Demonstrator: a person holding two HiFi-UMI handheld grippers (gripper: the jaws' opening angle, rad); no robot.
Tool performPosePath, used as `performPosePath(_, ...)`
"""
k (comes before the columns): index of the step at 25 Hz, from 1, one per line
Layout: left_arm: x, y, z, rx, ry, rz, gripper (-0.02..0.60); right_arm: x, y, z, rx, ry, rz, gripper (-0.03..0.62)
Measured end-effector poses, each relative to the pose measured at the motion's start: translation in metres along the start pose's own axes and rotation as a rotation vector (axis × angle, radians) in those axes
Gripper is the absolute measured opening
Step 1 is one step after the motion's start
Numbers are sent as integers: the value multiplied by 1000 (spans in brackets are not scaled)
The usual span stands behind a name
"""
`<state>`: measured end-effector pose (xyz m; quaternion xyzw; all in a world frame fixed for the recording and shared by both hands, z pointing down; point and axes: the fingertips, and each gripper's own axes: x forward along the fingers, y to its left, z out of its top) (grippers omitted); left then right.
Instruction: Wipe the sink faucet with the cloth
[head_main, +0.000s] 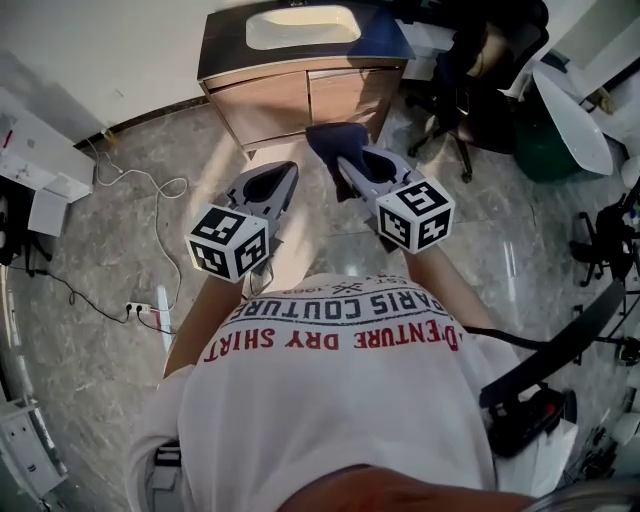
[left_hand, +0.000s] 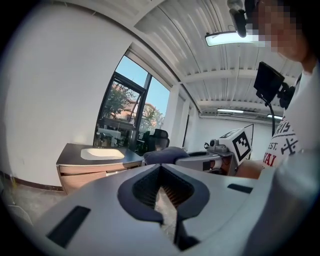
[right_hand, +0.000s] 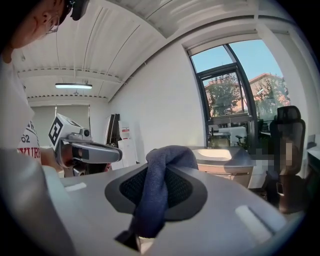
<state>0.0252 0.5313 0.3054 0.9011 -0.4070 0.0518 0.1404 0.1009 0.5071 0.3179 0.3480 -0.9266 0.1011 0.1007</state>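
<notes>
**Cloth in the right jaws, sink well ahead across open floor**

The dark blue cloth is pinched between the jaws of the right gripper. A rounded bunch sits at the tips and a tail runs back along the jaws toward the camera, so its long axis follows the gripper's own line. In the head view it points toward the top of the frame.

The sink lies that way, a pale basin set in the dark surface of a wooden cabinet at upper centre. It is well apart from both grippers. No faucet can be made out in any view, so its exact place on the basin is unknown.

The left gripper is just beside the right one, its jaws brought together on nothing. The right gripper is slightly nearer the cabinet and already carries the cloth, so the reach looks to be its job.

The marbled floor between the person and the cabinet front is open. A black office chair crowds the upper right, and a power strip with its cable lies at left, out of the direct line.
</notes>
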Motion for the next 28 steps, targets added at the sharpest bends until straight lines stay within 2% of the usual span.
performPosePath(7, -13, -23, -2, 22, -2, 2, 2, -17, 14, -9, -5, 6, 10, 67)
performPosePath(14, -10, -10, -5, 26, 3, 1, 2, -4, 12, -14, 2, 4, 17, 67)
performPosePath(18, -2, 8, 4, 21, 8, -3, 1, 12, 7, -3, 8, 1, 16, 67)
performPosePath(23, -7, 0, 2, 30, 7, -12, 2, 3, 12, -3, 8, -9, 4, 67)
performPosePath(28, 15, 11, 7, 27, 7, -18, 2, 14, -7, -2, 14, -4, 1, 67)
